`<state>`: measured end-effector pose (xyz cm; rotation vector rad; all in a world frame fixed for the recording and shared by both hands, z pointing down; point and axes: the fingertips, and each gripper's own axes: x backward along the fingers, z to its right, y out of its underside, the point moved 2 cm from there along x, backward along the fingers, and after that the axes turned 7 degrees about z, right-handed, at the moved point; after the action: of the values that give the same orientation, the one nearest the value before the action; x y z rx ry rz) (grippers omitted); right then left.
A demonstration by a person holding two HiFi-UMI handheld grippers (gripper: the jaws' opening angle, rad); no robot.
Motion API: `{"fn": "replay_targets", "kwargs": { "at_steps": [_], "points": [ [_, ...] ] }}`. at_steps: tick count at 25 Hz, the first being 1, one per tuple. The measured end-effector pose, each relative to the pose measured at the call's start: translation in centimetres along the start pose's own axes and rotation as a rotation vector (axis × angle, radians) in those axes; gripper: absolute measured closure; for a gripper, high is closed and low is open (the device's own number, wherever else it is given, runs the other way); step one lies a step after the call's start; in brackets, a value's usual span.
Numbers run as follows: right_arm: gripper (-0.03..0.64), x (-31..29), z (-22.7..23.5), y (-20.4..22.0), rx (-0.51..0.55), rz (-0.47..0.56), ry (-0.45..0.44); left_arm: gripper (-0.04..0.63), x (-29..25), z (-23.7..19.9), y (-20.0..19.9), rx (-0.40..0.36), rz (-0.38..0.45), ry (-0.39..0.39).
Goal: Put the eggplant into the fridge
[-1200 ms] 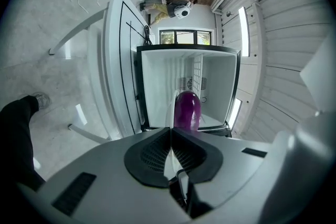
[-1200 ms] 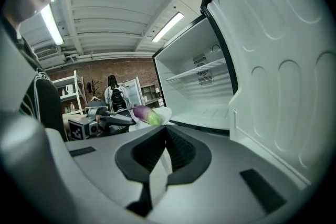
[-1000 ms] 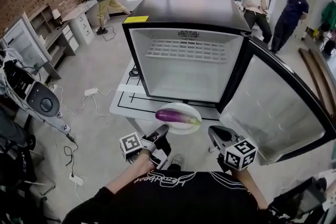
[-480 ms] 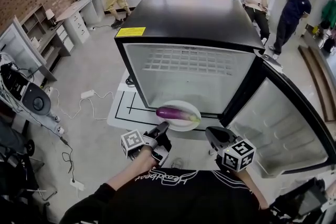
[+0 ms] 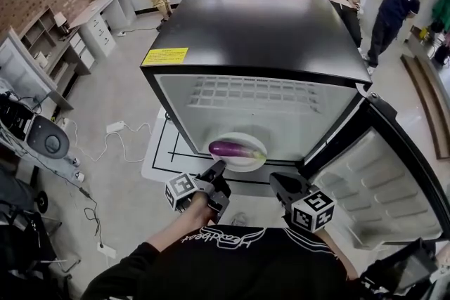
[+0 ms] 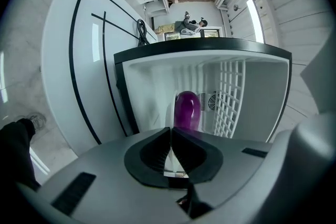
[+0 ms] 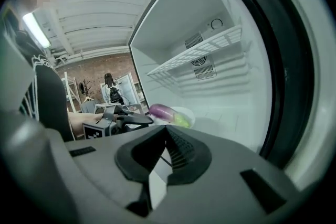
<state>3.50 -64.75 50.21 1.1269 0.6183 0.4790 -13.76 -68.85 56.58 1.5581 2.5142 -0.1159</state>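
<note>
A purple eggplant (image 5: pixel 230 148) with a green stem end lies on a white plate (image 5: pixel 247 159) at the mouth of the black fridge (image 5: pixel 253 31). My left gripper (image 5: pixel 219 167) is shut on the plate's near rim and holds it level. In the left gripper view the eggplant (image 6: pixel 187 109) shows end-on just past the jaws, in front of the white interior (image 6: pixel 152 86). My right gripper (image 5: pixel 278 181) is shut with nothing in it, right of the plate and below the open door (image 5: pixel 380 165). The right gripper view shows the eggplant (image 7: pixel 161 110) and the left gripper (image 7: pixel 131 119).
A wire shelf (image 5: pixel 256 91) spans the upper part of the fridge's inside. The fridge stands on a white table (image 5: pixel 158 151) with black lines. Cables (image 5: pixel 116 133) and equipment lie on the floor at left. Several people stand behind the fridge.
Both grippers have moved forward towards the fridge. The plate with the eggplant has gone from in front of the fridge to its opening, and the fridge fills more of the head view.
</note>
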Motion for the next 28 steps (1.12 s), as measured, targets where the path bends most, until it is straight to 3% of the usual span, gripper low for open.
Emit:
{"fn": "replay_targets", "kwargs": {
  "at_steps": [9,28],
  "points": [
    [0.609,-2.9,1.0,0.9,-0.02,-0.036,-0.018,0.577,-3.8,-1.4,-1.2,0.029,0.003,-0.062],
    [0.609,-4.9,2.8,2.6,-0.07,-0.087,0.012,0.575,-8.9,-3.2,-2.4,0.019,0.075,-0.168]
  ]
}}
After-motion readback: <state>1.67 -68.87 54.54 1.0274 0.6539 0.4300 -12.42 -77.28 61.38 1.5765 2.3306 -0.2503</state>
